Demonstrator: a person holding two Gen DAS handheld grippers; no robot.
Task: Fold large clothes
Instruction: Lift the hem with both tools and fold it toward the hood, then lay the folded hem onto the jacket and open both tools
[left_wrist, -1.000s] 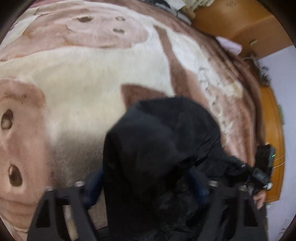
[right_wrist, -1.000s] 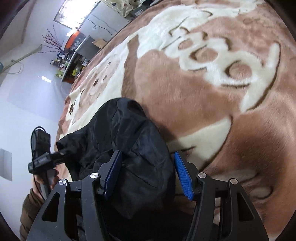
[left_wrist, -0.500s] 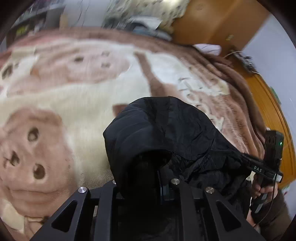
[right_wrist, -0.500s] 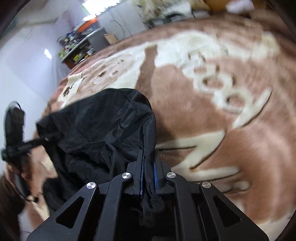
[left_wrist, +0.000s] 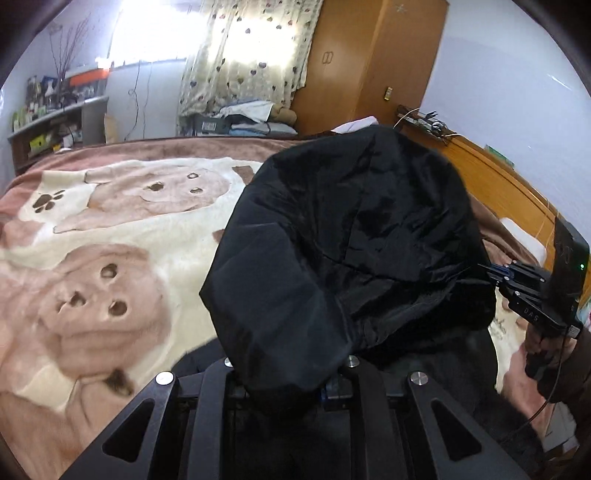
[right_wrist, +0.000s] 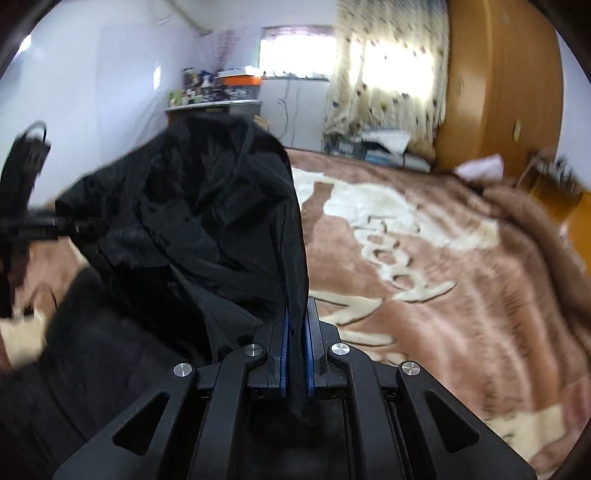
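Black coat (left_wrist: 351, 236): big, puffy and shiny, lifted up above the bed, bunched in a lump between the two claws; also seen in the right wrist view (right_wrist: 192, 206), hanging in folds.
Left claw (left_wrist: 291, 384): clenched on the near edge of the black coat; cloth spills over the tips and hides them, a bit of blue pad peeking out on one side.
Left claw from the other view (right_wrist: 79, 229): far left, blurry, tip stuck into the coat's edge.
Right claw (right_wrist: 295, 354): squeezed tight on a fold of the black coat; blue pads (right_wrist: 283, 354) pressed on both sides of the cloth.
Right claw from the other view (left_wrist: 495, 271): at the right edge, pinching the coat's far side, held by a hand (left_wrist: 543, 354) in a brown sleeve.
Blanket (left_wrist: 122, 229): fuzzy, brown and cream, with puppy faces and a paw print, spread flat over the bed under the coat.
Blanket, right side (right_wrist: 424, 258): brown with cream loops and letters.
Curtain (left_wrist: 243, 62): pale with little hearts, bright light behind.
Wardrobe (left_wrist: 365, 62): orange wood, tall, behind the bed.
Shelf (left_wrist: 55, 110): at the back left, full of small boxes and bottles, too small to tell apart.
Headboard (left_wrist: 498, 173): orange wood, along the right side of the bed.
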